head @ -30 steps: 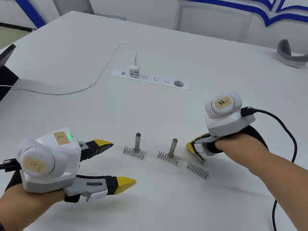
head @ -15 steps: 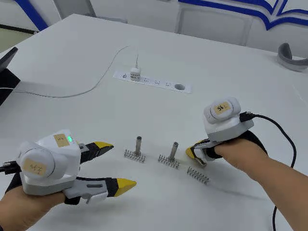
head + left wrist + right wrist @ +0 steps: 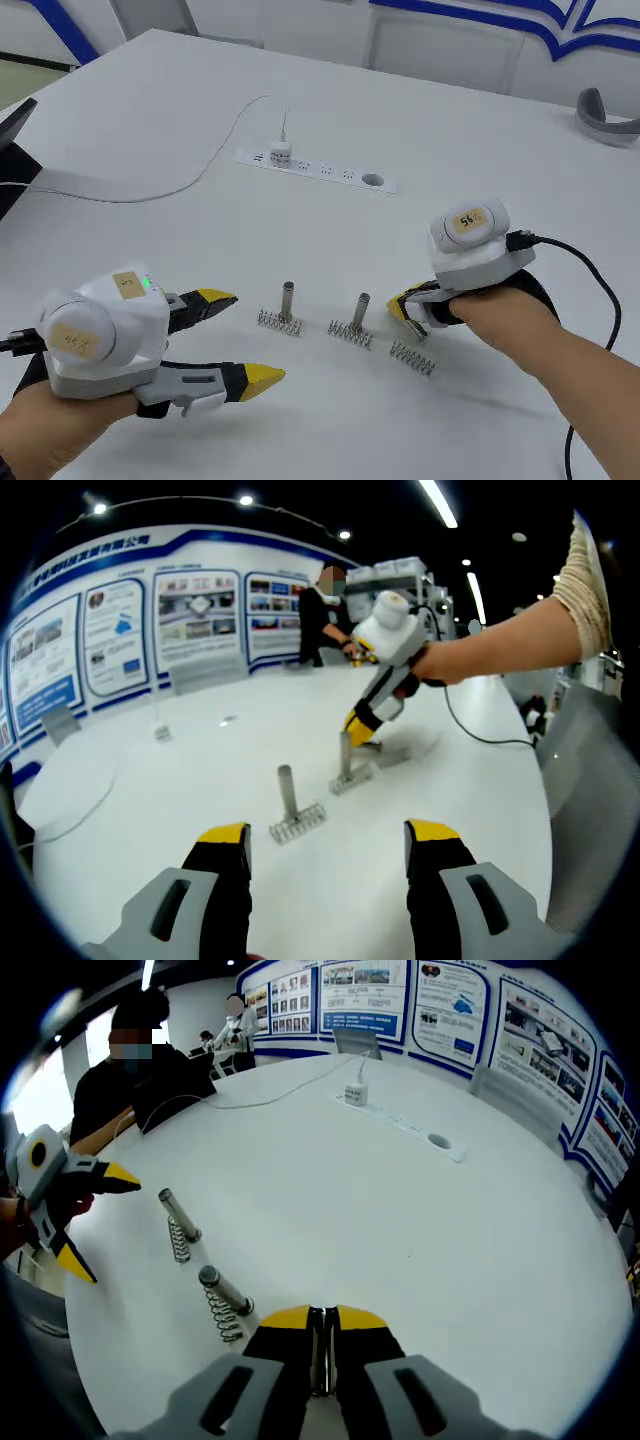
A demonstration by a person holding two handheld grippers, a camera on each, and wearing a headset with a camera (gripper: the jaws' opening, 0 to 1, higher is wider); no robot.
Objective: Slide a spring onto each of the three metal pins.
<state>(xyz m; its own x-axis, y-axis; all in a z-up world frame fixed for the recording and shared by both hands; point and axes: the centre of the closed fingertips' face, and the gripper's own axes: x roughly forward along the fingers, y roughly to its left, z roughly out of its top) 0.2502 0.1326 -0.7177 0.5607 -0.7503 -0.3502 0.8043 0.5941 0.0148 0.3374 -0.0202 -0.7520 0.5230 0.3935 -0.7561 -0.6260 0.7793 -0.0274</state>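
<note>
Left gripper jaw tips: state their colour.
Yellow, with black behind them, on the left gripper. The left gripper view shows this best.

Power strip (image 3: 315, 168), perhaps a headband (image 3: 600, 122)

The table (image 3: 150, 120) was plain white. The left gripper (image 3: 255, 335) and right gripper (image 3: 408, 315) had white bodies and black jaws tipped yellow. The standing pins (image 3: 287, 298) and the held pin (image 3: 319, 1355) were grey, the springs (image 3: 412, 358) silvery, the cable (image 3: 550, 240) black.

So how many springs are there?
3. A spring lies by the left pin, another spring by the second pin, a third spring beside the right gripper. None looks hidden.
</note>
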